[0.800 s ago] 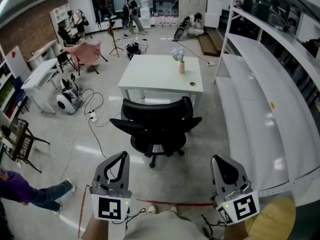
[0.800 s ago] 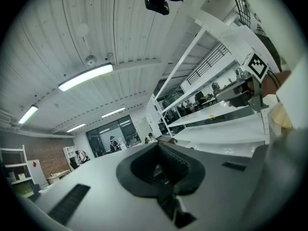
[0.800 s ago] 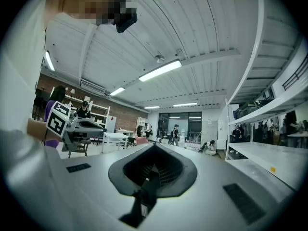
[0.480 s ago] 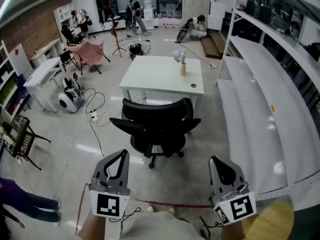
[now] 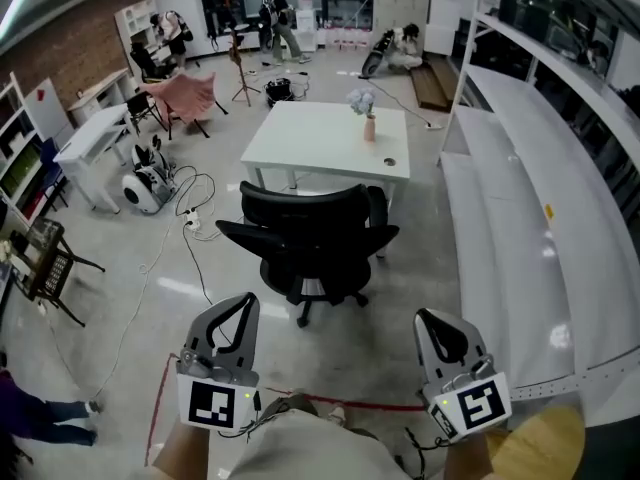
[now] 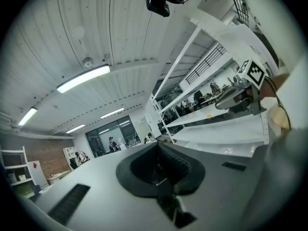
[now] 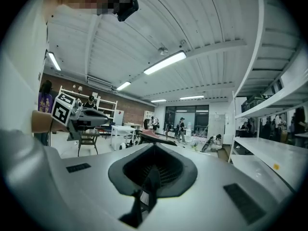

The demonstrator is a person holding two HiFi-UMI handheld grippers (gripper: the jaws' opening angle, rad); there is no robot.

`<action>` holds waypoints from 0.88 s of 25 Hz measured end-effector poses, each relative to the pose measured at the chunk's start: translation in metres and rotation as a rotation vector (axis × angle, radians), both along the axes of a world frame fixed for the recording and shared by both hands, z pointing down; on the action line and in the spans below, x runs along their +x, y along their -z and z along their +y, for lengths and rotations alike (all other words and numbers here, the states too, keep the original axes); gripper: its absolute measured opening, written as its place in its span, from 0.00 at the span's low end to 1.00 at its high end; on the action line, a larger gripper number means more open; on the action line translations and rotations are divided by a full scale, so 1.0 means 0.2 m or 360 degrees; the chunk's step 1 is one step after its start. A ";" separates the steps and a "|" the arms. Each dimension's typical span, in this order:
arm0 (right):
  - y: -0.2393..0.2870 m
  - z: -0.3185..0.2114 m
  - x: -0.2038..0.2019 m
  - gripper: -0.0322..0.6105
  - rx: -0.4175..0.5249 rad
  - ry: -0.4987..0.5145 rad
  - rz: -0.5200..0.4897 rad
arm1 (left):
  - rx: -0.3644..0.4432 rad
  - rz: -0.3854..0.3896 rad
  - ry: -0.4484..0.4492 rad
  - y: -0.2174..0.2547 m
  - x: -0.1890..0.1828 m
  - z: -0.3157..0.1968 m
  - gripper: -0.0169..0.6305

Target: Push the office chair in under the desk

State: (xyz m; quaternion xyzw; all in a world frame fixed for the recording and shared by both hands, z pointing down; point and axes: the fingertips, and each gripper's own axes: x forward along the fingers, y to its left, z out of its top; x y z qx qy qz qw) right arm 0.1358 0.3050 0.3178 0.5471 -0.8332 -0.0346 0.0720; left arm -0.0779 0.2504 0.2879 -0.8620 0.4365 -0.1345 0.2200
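As the office chair stands dead ahead, backrest facing the person and desk just beyond, left gripper and right gripper hang equally near, fingers together, empty.

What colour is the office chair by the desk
The office chair is black; the head view shows it best.

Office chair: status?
Left tongs shut, right tongs shut, both empty. Office chair stands before desk, untouched. Floor cables left of it, nothing between.
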 end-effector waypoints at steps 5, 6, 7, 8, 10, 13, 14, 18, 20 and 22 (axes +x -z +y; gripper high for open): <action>-0.03 -0.04 0.00 0.09 -0.0047 0.0067 0.0091 | -0.0130 0.0037 0.0101 -0.06 -0.05 -0.07 0.14; -0.04 -0.06 0.00 0.10 -0.0056 0.0082 0.0112 | -0.0119 0.0013 0.0107 -0.06 -0.06 -0.09 0.18; -0.05 -0.08 -0.01 0.13 -0.0069 0.0097 0.0133 | -0.0111 -0.0015 0.0111 -0.07 -0.07 -0.11 0.21; -0.06 -0.10 -0.01 0.17 -0.0084 0.0114 0.0155 | -0.0108 -0.0051 0.0113 -0.09 -0.07 -0.13 0.26; -0.09 -0.14 -0.02 0.23 -0.0116 0.0147 0.0206 | -0.0107 -0.0144 0.0112 -0.13 -0.07 -0.17 0.32; -0.13 -0.20 -0.04 0.30 -0.0157 0.0171 0.0290 | -0.0102 -0.0287 0.0114 -0.19 -0.05 -0.23 0.35; -0.14 -0.23 -0.04 0.31 -0.0165 0.0174 0.0314 | -0.0113 -0.0321 0.0116 -0.22 -0.05 -0.26 0.35; -0.21 -0.32 -0.06 0.35 -0.0199 0.0201 0.0388 | -0.0167 -0.0310 0.0095 -0.28 -0.05 -0.37 0.39; -0.24 -0.38 -0.07 0.35 -0.0219 0.0206 0.0413 | -0.0163 -0.0331 0.0091 -0.30 -0.06 -0.43 0.40; -0.27 -0.45 -0.08 0.35 -0.0246 0.0214 0.0433 | -0.0165 -0.0382 0.0095 -0.33 -0.07 -0.50 0.40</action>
